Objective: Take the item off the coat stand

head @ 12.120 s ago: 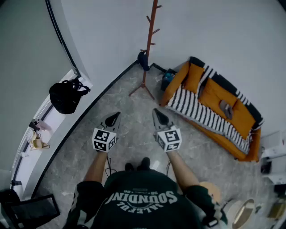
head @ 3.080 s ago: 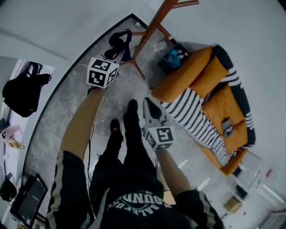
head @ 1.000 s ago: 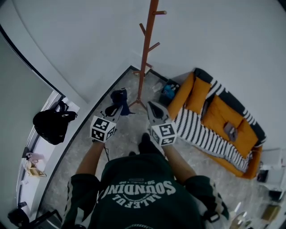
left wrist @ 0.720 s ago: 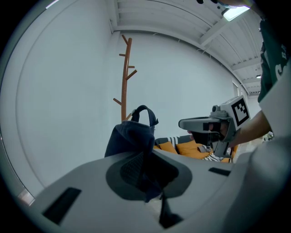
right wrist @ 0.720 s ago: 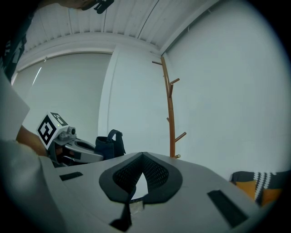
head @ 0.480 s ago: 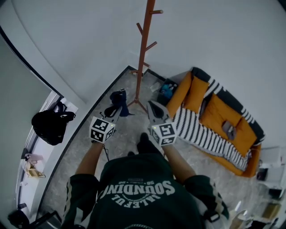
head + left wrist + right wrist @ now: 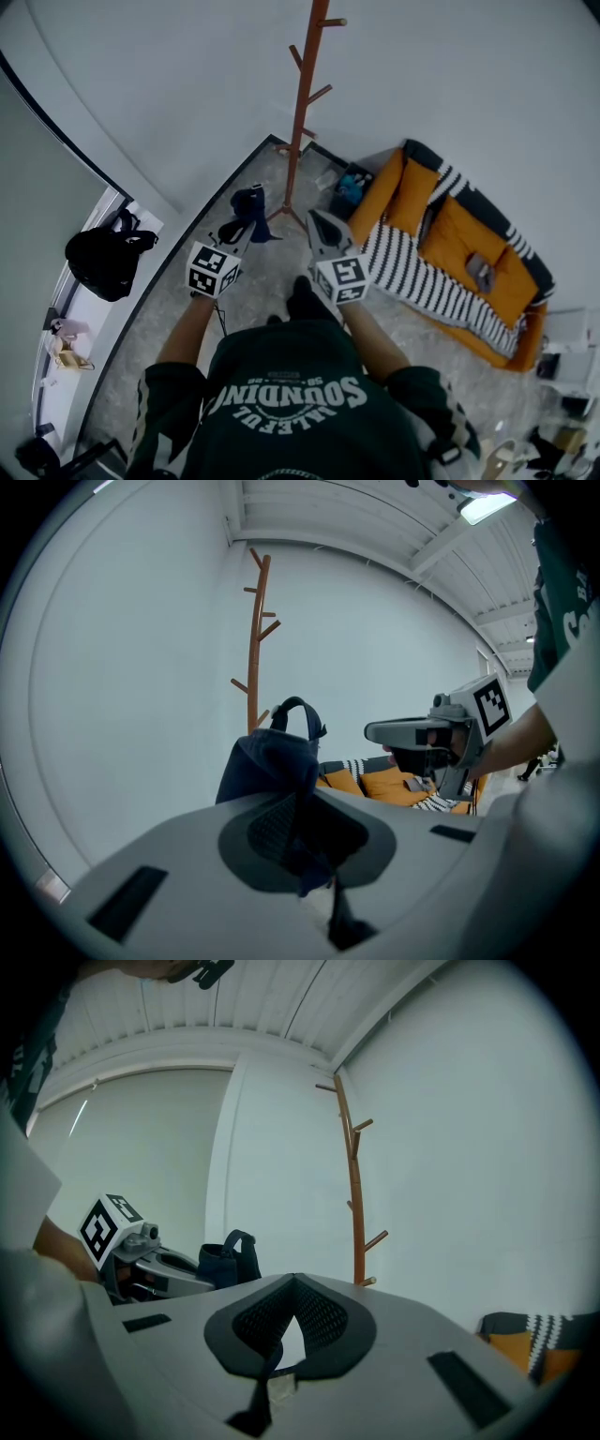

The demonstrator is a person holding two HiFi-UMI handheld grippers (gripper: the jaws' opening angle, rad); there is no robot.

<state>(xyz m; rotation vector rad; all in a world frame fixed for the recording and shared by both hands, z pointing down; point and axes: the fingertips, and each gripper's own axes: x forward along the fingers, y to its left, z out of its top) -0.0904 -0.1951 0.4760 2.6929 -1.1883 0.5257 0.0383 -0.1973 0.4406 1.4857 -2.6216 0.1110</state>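
- Left tool [image 7: 240, 232] is clamped on the dark blue cap [image 7: 270, 761], held off the coat stand [image 7: 305, 103] ahead.
- Right tool [image 7: 318, 219] alongside is closed, empty, unneeded.

Showing reddish-brown on coat stand [image 7: 302, 103]. Showing dark navy on item [image 7: 248, 204]. Wearing black-and-white square markers on grey left gripper [image 7: 234, 236], right gripper [image 7: 321, 228]. Showing orange on sofa [image 7: 455, 220], black-and-white stripes on blanket [image 7: 412, 258]. Showing mottled grey on floor [image 7: 178, 300], black on bag [image 7: 98, 267], dark green on shirt [image 7: 291, 412].

Closed right gripper [image 7: 294, 1281], coat stand [image 7: 355, 1194] beyond
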